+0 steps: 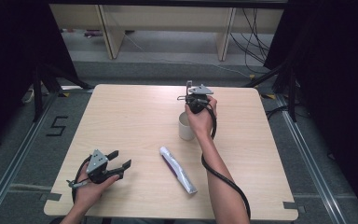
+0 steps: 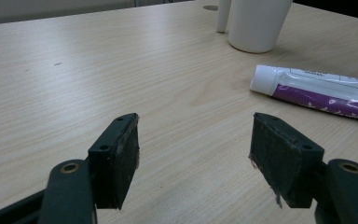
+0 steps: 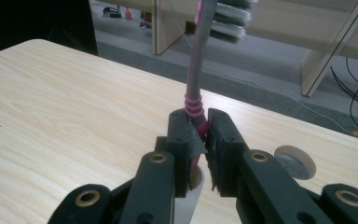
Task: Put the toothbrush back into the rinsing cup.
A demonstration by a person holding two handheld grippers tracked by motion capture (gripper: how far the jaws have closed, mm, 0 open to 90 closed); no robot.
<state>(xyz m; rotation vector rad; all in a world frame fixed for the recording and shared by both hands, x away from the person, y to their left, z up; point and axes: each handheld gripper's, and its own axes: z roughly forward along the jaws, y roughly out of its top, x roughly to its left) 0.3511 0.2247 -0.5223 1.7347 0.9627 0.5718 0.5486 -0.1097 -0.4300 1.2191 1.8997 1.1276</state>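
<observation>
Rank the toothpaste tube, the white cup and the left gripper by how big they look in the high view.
1. Left gripper, largest with its body and open jaws.
2. Toothpaste tube, close behind.
3. White cup, smallest, though the right hand partly covers it.

Light wood table (image 1: 121, 121) center frame on grey floor (image 1: 23, 140), black curtains (image 1: 9, 46) L & R, pale wood furniture legs (image 1: 109, 32) + cables (image 1: 254, 32) at top.

A black numeral "5" (image 1: 58, 126) is marked on the grey floor (image 1: 23, 154) left of the table.

overhead forward-down view; two close jaw-level views, table (image 1: 135, 116) shared
</observation>
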